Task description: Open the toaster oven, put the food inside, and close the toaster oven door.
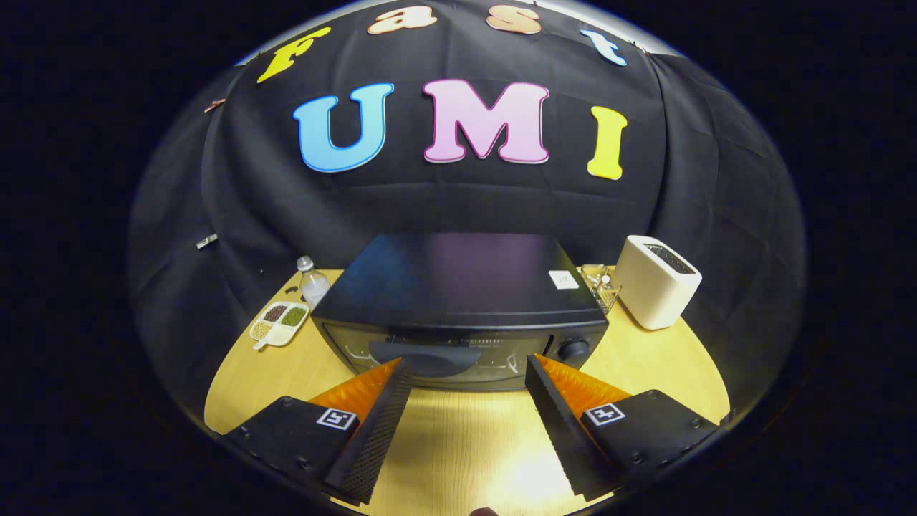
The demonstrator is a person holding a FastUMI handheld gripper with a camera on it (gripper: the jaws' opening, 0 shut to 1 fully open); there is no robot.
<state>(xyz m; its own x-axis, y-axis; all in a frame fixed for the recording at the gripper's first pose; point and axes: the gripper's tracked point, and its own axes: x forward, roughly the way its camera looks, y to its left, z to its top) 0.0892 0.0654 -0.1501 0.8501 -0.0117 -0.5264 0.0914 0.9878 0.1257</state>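
Observation:
A black toaster oven stands on the wooden table, straight ahead of the fingers. Its glass door is closed, with a dark handle across the upper part of the door and a round knob at its right. My gripper is open, its fingertips just short of the door front, one to each side of the handle's right half. Nothing sits between the fingers. A divided dish of food with several small portions lies on the table to the left of the oven.
A clear plastic bottle stands behind the dish at the oven's left rear. To the oven's right are a white slot toaster and some clear glassware. Bare tabletop lies beneath and between the fingers.

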